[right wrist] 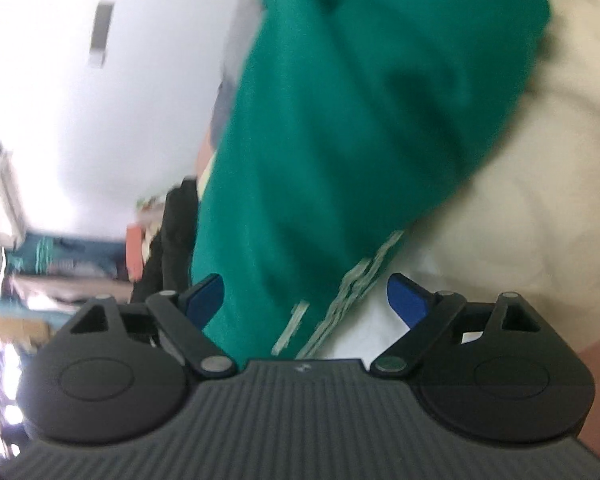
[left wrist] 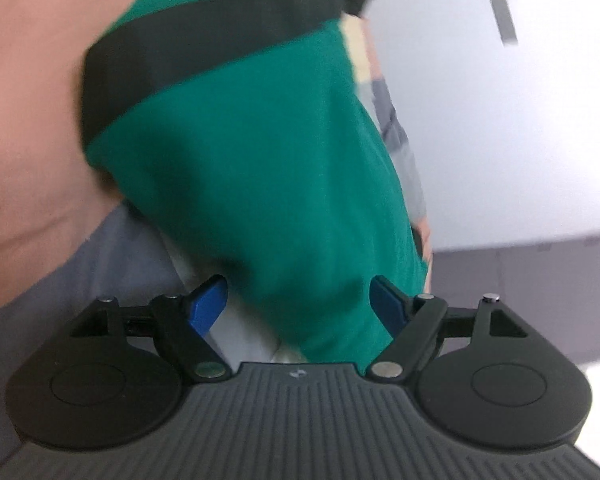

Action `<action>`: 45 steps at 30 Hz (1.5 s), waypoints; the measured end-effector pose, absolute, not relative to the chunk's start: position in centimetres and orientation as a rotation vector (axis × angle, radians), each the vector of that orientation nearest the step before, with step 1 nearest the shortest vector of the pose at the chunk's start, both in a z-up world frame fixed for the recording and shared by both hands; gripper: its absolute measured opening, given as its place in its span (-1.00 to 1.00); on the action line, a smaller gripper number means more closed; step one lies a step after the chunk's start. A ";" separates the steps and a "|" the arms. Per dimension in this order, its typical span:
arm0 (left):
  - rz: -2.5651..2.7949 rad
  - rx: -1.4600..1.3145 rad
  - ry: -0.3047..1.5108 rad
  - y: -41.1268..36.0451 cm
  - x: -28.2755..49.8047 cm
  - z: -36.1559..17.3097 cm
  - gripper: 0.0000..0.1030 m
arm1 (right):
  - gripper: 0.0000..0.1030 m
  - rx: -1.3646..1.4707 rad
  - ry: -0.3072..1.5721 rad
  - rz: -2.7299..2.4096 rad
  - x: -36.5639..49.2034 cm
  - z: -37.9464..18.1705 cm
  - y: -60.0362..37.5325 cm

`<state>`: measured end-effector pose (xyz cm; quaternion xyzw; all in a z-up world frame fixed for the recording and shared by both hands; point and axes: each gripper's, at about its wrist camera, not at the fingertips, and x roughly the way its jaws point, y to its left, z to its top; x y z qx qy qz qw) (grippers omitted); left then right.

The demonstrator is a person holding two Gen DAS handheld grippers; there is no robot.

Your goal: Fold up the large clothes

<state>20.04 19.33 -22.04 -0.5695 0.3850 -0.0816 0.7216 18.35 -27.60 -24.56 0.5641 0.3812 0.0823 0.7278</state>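
A large green garment (left wrist: 260,160) with a broad black band (left wrist: 204,52) fills the blurred left wrist view. Its lower end lies between the blue pads (left wrist: 208,304) of my left gripper (left wrist: 298,304), whose jaws stand wide and do not pinch it. In the right wrist view the same green garment (right wrist: 360,100) runs down past the left blue pad (right wrist: 204,300) of my right gripper (right wrist: 306,302). That gripper is open too, with a clear gap on its right side. Both views are tilted.
Salmon fabric (left wrist: 28,100) and grey cloth (left wrist: 120,256) lie left of the garment. A grey sleeve (left wrist: 396,140) runs along its right edge. Under the garment are a cream surface (right wrist: 520,220) and a green-and-white patterned strip (right wrist: 356,292). A black item (right wrist: 172,240) and clutter (right wrist: 60,264) sit beyond.
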 end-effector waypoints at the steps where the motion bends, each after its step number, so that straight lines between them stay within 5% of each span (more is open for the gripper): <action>1: -0.171 -1.289 0.843 19.7 20.3 -22.7 0.59 | 0.77 1.260 0.830 0.162 18.5 -24.9 -27.7; 7: -0.187 -1.438 0.763 20.9 22.1 -25.3 0.53 | 0.78 1.275 0.779 0.124 20.4 -25.6 -27.4; 10: -0.169 -1.413 0.768 20.8 22.6 -25.3 0.27 | 0.78 1.262 0.777 0.122 20.8 -25.5 -26.9; 15: -0.172 -1.315 0.709 20.6 21.0 -23.3 -0.45 | 0.23 1.174 0.740 0.145 19.6 -24.1 -26.9; 17: -0.185 -1.267 0.661 20.4 20.1 -21.9 -0.53 | 0.09 1.130 0.682 0.175 18.7 -22.7 -26.8; 30: -0.270 -1.104 0.643 21.1 9.5 -13.2 -0.52 | -0.27 0.946 0.440 0.338 7.6 -13.0 -27.5; 41: -0.308 -1.158 0.673 22.1 10.0 -12.8 -0.02 | -0.27 0.903 0.494 0.292 10.5 -12.0 -26.9; 45: -0.326 -1.129 0.617 21.9 11.6 -11.3 0.00 | -0.26 0.850 0.481 0.287 13.5 -10.4 -26.0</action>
